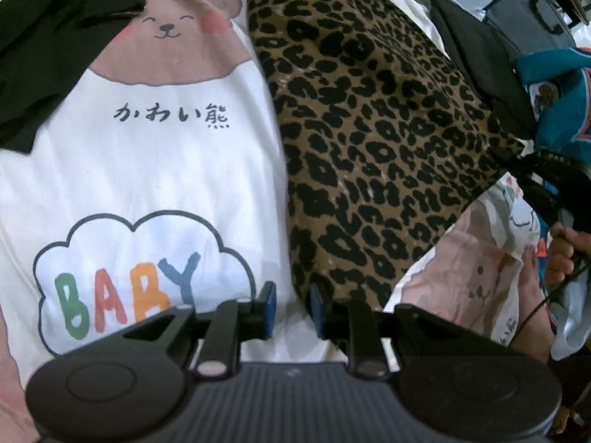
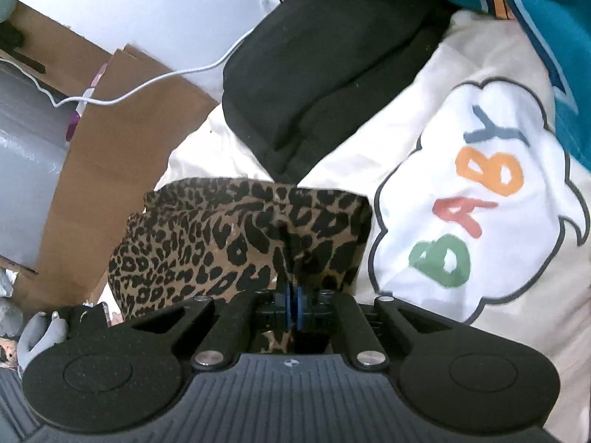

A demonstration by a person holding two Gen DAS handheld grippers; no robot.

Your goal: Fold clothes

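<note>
A leopard-print garment lies as a long strip over a white bear-print sheet with "BABY" lettering. My left gripper is open, its blue pads either side of the strip's near corner, not closed on it. In the right wrist view my right gripper is shut on a bunched fold of the leopard garment, which is lifted and folded over itself. The right gripper also shows in the left wrist view, at the strip's far right end.
A black garment lies at the upper left and a folded black one beyond the leopard cloth. A teal jersey lies at the right. A cardboard box and a white cable are at the left.
</note>
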